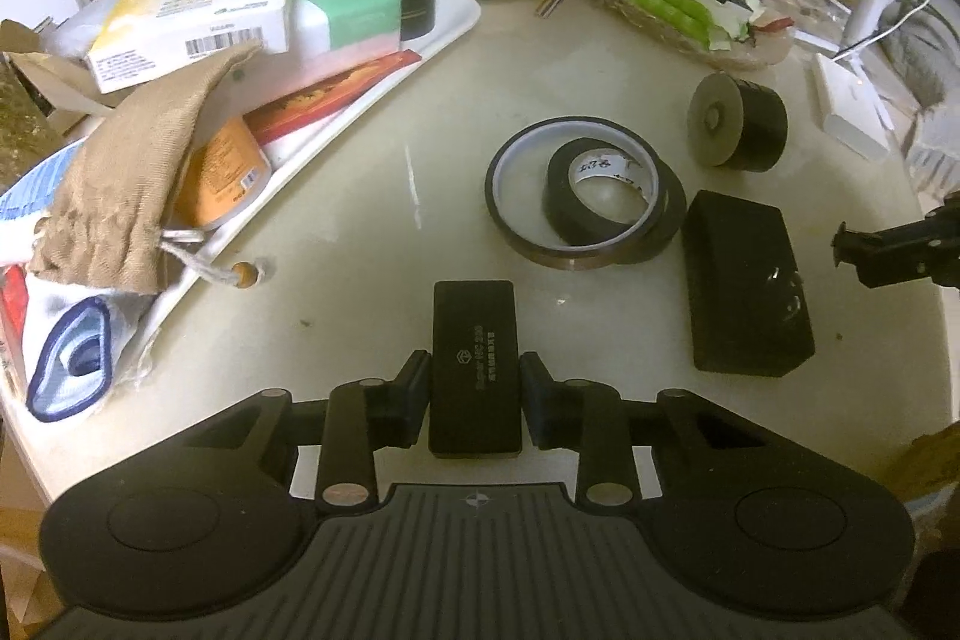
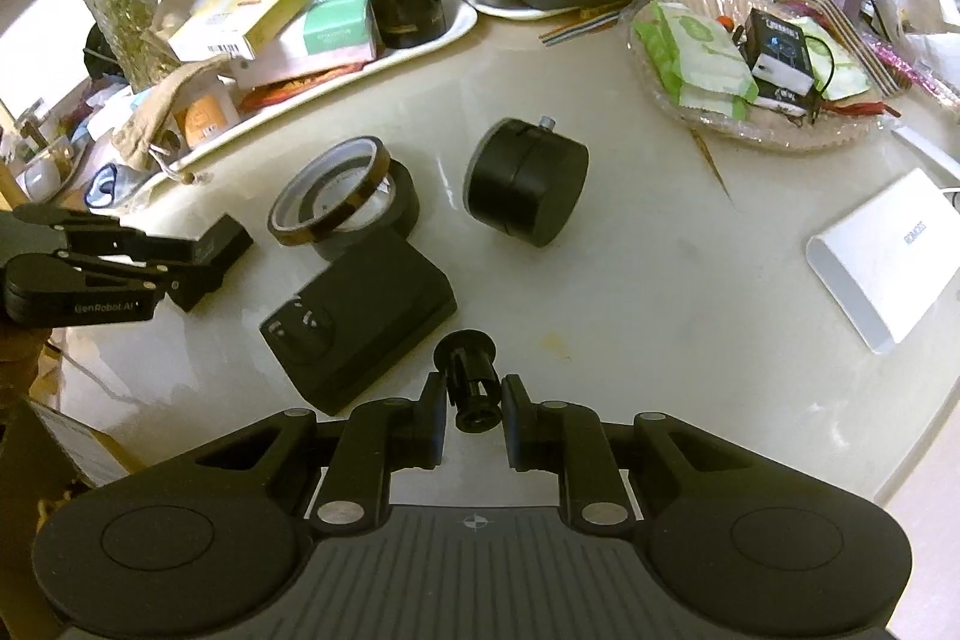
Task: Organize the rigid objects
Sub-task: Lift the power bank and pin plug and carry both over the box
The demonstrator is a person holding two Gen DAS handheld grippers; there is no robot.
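Left wrist view: a flat black box (image 1: 474, 370) w/ pale print is pinched between the left tongs (image 1: 474, 388), just above the pale bench (image 1: 372, 232). Right wrist view: a small black flanged spool (image 2: 471, 379) is gripped by the right tongs (image 2: 474, 415). Near centre, a thin amber tape ring (image 2: 327, 199) is leaned on a black tape roll (image 2: 390, 214); a black adapter block (image 2: 360, 322) is seen beside them, a black caster wheel (image 2: 525, 181) further right.

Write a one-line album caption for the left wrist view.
Left hand-held gripper clamps a small black box beside nested tape rolls on a cluttered table.
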